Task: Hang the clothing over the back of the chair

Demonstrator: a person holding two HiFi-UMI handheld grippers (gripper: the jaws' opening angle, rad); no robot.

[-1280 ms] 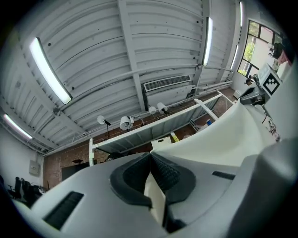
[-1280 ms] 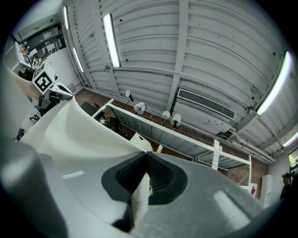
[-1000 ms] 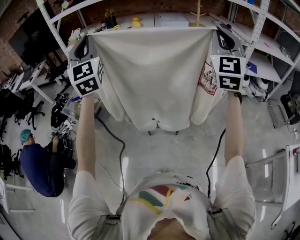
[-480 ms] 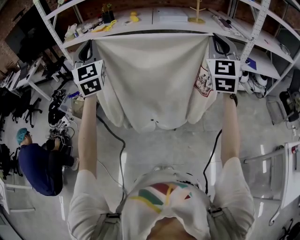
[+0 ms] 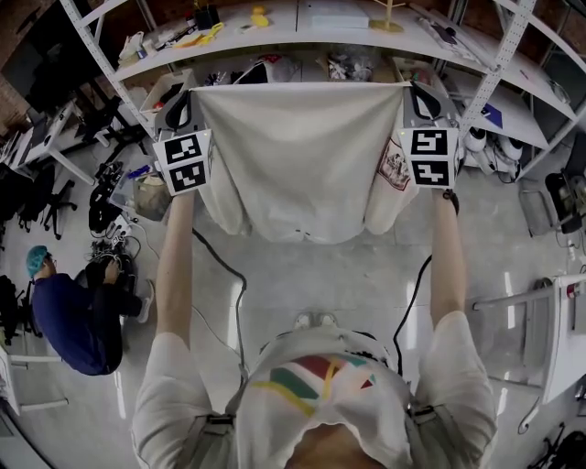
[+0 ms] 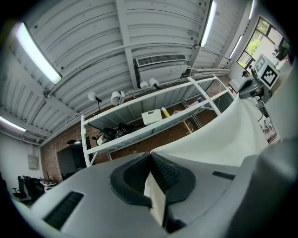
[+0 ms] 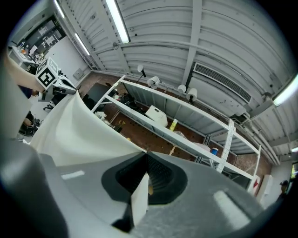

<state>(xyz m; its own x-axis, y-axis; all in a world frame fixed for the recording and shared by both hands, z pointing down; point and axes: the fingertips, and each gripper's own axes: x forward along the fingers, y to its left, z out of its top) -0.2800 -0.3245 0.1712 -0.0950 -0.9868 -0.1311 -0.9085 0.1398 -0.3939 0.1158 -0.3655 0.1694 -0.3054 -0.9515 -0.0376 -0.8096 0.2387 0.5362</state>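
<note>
1. While both arms reach forward, the left hand-held gripper (image 5: 186, 99) and the right hand-held gripper (image 5: 414, 90) hold a cream shirt (image 5: 302, 156) up by its two top corners.
2. The left gripper view shows its jaws closed on a fold of the cloth, pinched between the dark ribbed pads (image 6: 164, 175).
3. The right gripper view shows the same: jaws clamped on a thin flap of the shirt.
4. Between the grippers the shirt's top edge runs taut and level. The rest hangs in the air above the floor (image 5: 311, 275), in front of a metal shelf rack (image 5: 302, 23).
5. A printed patch (image 5: 396, 169) shows near the right hand-held gripper.
6. Far left, a person in blue (image 5: 64, 311) crouches on the floor.
</note>
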